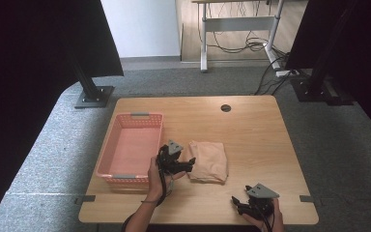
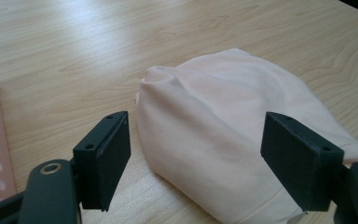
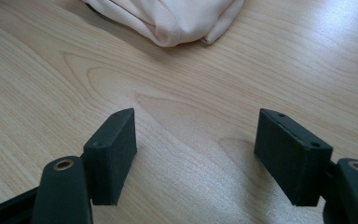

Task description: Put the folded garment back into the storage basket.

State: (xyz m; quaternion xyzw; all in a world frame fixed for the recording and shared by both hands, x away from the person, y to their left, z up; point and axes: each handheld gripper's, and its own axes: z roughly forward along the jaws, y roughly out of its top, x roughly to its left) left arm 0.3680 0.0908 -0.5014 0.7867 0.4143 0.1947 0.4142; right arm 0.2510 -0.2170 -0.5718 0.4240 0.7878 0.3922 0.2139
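At the near edge of a light wooden table [image 1: 251, 130], toward its right corner, a person's right hand [image 1: 270, 220] holds the right black two-jaw claw [image 1: 239, 203], which has a grey three-cornered plate on top. In the right gripper view its jaws stand wide apart over bare wood, gripping nothing, with the near corner of the cloth lying beyond them. Slightly farther in and to the left, the person's left hand [image 1: 155, 176] holds the left black claw [image 1: 186, 164], pointing right at a folded pale peach cloth [image 1: 208, 161]. In the left gripper view this claw [image 2: 196, 154] is also spread wide, its jaws set either side of the cloth's [image 2: 233, 135] near left edge without closing on it; whether they touch the fabric cannot be told. The cloth lies flat near the middle of the table. Just left of the left claw sits a pink perforated plastic basket [image 1: 107, 150] with grey handles, on the table's left side. Farther off, a round cable hole [image 1: 226, 108] marks the far edge of the table.
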